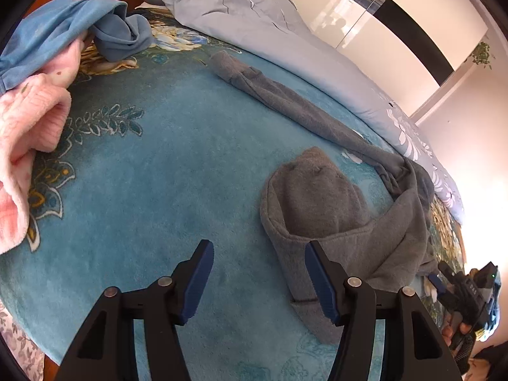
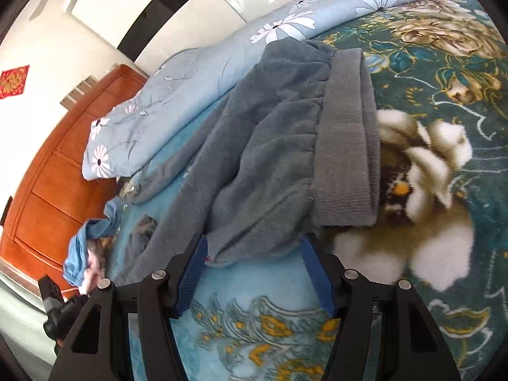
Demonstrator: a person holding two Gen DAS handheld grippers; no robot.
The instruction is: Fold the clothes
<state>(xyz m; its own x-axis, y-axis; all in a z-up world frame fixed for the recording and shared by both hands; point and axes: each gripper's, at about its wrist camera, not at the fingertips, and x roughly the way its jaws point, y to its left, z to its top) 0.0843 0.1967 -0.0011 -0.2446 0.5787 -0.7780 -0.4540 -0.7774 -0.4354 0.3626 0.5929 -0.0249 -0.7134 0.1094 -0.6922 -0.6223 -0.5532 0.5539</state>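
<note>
A grey hoodie (image 1: 333, 209) lies spread on the teal floral blanket (image 1: 158, 174), one sleeve stretching far toward the quilt (image 1: 270, 28). The left gripper (image 1: 258, 281) hovers near its hood with jaws wide apart, holding nothing. The right gripper (image 2: 254, 273) also stands open, the hoodie's hem edge between its fingers. Pink and blue clothes (image 1: 35, 73) sit far left.
</note>
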